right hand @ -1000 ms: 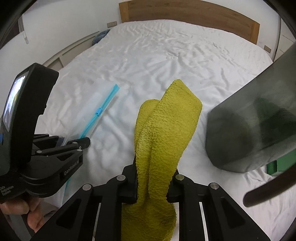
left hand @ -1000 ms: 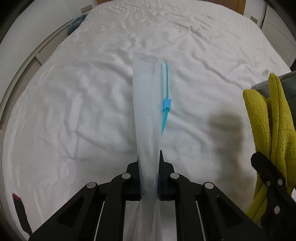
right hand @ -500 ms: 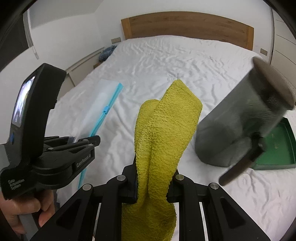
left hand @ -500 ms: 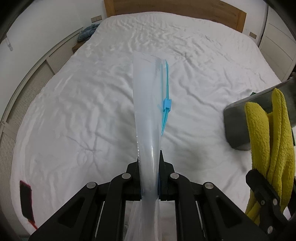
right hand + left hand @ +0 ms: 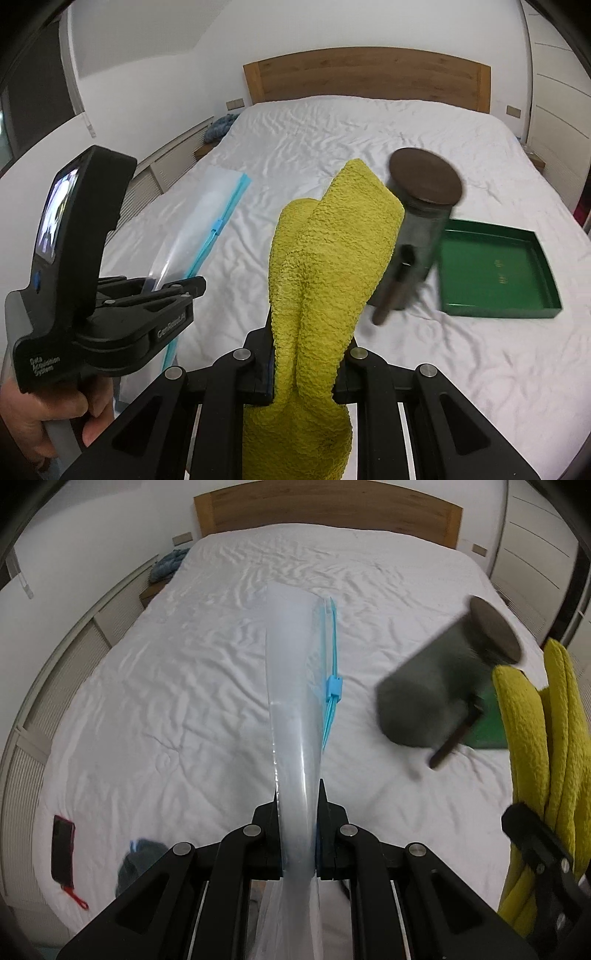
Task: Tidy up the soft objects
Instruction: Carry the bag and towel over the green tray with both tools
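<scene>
My left gripper [image 5: 298,805] is shut on a clear zip bag [image 5: 295,686] with a blue slider [image 5: 333,687]; the bag stands up from the jaws over the bed. In the right wrist view that left gripper [image 5: 197,288] shows at the left, held by a hand [image 5: 44,417], with the zip bag [image 5: 199,225] rising from it. My right gripper [image 5: 306,343] is shut on a folded yellow towel [image 5: 325,266], which sticks up between the fingers. The yellow towel [image 5: 535,746] also shows at the right edge of the left wrist view.
A dark grey canister with a brown lid [image 5: 421,221] and a handle stands on the white bed [image 5: 332,140], beside a green tray [image 5: 495,273]. A red-edged phone [image 5: 62,845] and a dark cloth [image 5: 136,864] lie at the near left. The wooden headboard [image 5: 325,502] is at the far end.
Both grippers have risen and pulled back from the bed with the bag and towel still held. More of the bed, the canister, the tray and the headboard have come into view.
</scene>
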Demonstrator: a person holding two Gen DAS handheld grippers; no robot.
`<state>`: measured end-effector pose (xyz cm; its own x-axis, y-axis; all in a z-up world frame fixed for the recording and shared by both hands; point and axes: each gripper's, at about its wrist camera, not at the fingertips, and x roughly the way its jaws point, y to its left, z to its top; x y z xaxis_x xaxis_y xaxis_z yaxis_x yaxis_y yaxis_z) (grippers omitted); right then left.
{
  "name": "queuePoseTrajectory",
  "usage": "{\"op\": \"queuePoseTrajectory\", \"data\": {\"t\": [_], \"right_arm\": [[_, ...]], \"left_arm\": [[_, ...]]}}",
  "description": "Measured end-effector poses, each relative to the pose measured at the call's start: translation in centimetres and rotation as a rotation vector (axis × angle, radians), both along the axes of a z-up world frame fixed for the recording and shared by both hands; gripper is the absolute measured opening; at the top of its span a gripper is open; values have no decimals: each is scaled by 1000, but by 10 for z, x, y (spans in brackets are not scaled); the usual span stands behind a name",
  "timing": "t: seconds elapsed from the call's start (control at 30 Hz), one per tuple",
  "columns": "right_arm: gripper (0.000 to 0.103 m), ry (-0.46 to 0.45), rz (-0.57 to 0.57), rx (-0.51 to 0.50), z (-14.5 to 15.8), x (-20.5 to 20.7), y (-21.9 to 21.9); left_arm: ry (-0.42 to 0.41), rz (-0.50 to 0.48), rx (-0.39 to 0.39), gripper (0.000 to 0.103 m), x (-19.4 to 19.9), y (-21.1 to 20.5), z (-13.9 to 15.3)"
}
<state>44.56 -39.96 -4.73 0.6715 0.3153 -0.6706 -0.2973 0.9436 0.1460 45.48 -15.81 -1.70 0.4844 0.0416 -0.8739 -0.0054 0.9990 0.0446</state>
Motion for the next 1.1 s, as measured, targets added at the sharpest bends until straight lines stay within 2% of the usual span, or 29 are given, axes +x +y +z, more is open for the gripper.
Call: {"op": "queuePoseTrajectory", "data": {"t": [0.13,0.4,0.63,0.87,1.1], "right_arm": [[18,-16,9,-42,12,-27,-34],[18,-13,-8,-63,37,-73,-106],[18,6,-36,-85,48,-100,-159],[18,58,-80,-100,53,-100,-193],[18,88,-169,-166,67,-88,-228]], "left_arm": [[14,-25,-14,9,-24,-30,10],[42,-87,-23,9,-66,-93,23],[82,-121,-68,9,-83,-143,26],[146,-285,-111,9,-93,-213,20],[157,-330,-187,10,-69,-266,13]]}}
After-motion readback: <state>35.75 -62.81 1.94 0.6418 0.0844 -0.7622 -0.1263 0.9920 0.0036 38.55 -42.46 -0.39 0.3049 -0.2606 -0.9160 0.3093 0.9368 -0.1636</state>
